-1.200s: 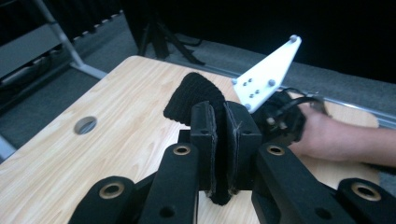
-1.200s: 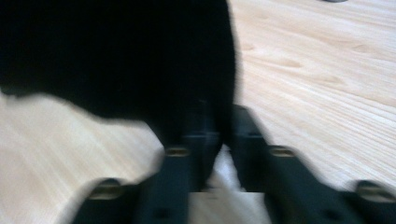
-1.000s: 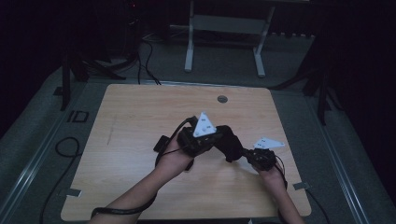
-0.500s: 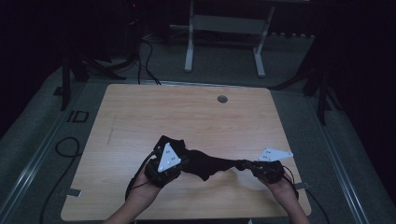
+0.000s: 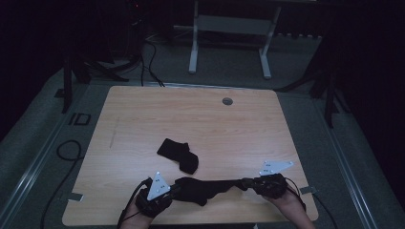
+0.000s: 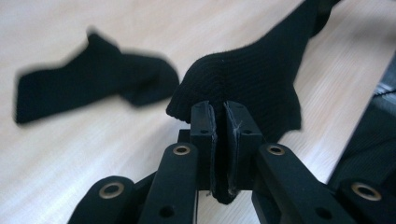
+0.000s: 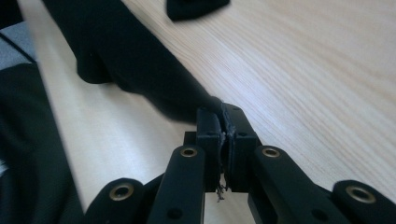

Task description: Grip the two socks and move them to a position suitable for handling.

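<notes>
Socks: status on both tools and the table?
Left tool and right tool each shut on an end of the held sock, stretched low over the table. Second sock lies beyond, apart. Nothing in the way.

Claw pinching black sock

The sock stretched at 6 o'clock on the table is plain black with a fine ribbed knit, and the second sock near the centre is the same black. The table is pale wood with a light straight grain and a small grey disc at 12 o'clock. The left gripper and the right gripper have black jaws with brass-coloured rivets, and each carries a pale grey plate.
</notes>
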